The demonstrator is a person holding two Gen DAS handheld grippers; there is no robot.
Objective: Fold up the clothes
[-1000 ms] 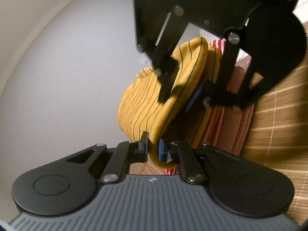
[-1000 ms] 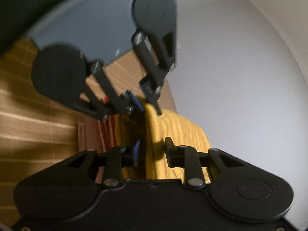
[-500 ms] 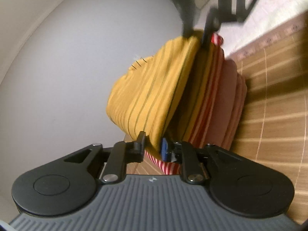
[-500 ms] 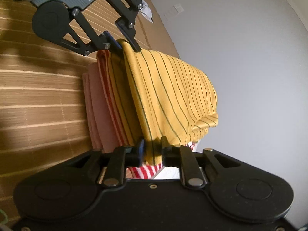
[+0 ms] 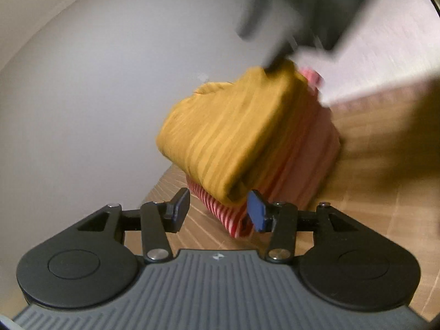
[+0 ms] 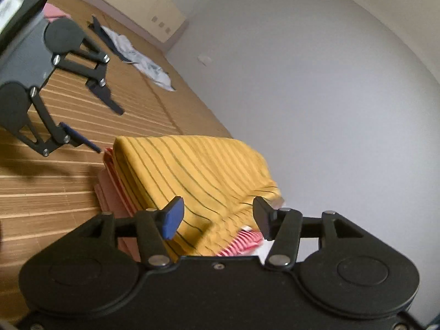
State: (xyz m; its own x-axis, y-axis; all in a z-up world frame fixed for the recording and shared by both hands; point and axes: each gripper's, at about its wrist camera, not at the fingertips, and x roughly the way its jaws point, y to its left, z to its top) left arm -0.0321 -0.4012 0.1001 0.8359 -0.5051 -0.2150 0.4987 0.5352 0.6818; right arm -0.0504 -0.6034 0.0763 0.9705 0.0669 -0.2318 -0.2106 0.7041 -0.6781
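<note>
A folded yellow shirt with thin dark stripes (image 5: 233,137) (image 6: 198,170) lies on top of a stack, over a red-and-white striped garment (image 5: 228,216) (image 6: 242,240) and a pink one (image 5: 316,159) (image 6: 110,192). My left gripper (image 5: 218,210) (image 6: 106,128) is opening at one end of the stack. The shirt's corner sits between its blue pads, which do not press on it. My right gripper (image 6: 217,214) is opening at the other end, with the shirt's edge loose between its pads. In the left wrist view it is a dark blur (image 5: 275,63) above the stack.
The stack rests on a slatted wooden mat (image 6: 55,192) beside a pale wall (image 6: 330,110). A loose grey-white garment (image 6: 143,63) lies farther along the wall. Something pink (image 6: 55,12) shows behind the left gripper.
Both grippers held the yellow shirt's edge and have let it go, their jaws spreading. The shirt has settled flat on the stack, and the two grippers have moved apart.
</note>
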